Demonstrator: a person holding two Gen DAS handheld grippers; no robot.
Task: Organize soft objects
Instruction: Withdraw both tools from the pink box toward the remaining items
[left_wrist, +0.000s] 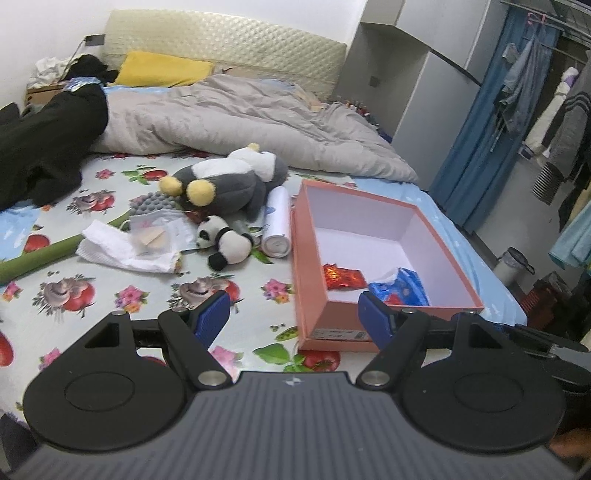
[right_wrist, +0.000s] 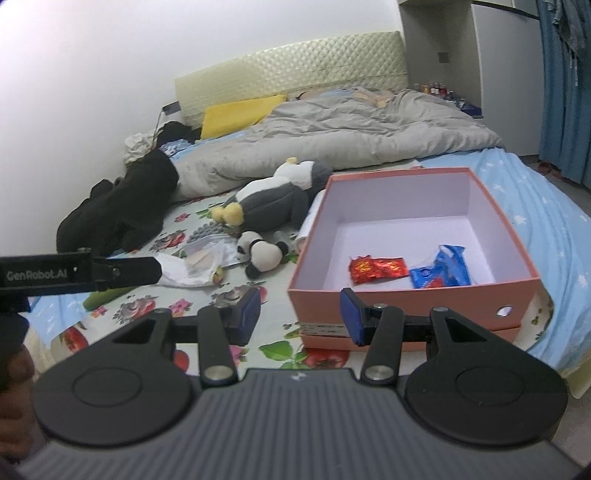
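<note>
An open pink box (left_wrist: 306, 273) (right_wrist: 406, 299) sits on the bed, holding a red wrapper (left_wrist: 341, 277) (right_wrist: 376, 268) and a blue packet (left_wrist: 400, 287) (right_wrist: 441, 271). Left of it lie a small panda plush (left_wrist: 223, 243) (right_wrist: 262, 254) and a larger grey-and-white plush (left_wrist: 229, 181) (right_wrist: 275, 201). A white cylinder (left_wrist: 277, 221) rests between plush and box. My left gripper (left_wrist: 293, 317) hovers open and empty near the box's front left corner. My right gripper (right_wrist: 299, 314) also stands open and empty before the box's front wall.
A white cloth (left_wrist: 122, 251), a clear bag (left_wrist: 162, 232) and a green tube (left_wrist: 37, 258) lie left of the panda. Black clothing (left_wrist: 48, 136) and a grey duvet (left_wrist: 240, 118) fill the far bed. Hanging clothes (left_wrist: 517, 92) stand right. The other gripper's finger (right_wrist: 122, 273) shows at left.
</note>
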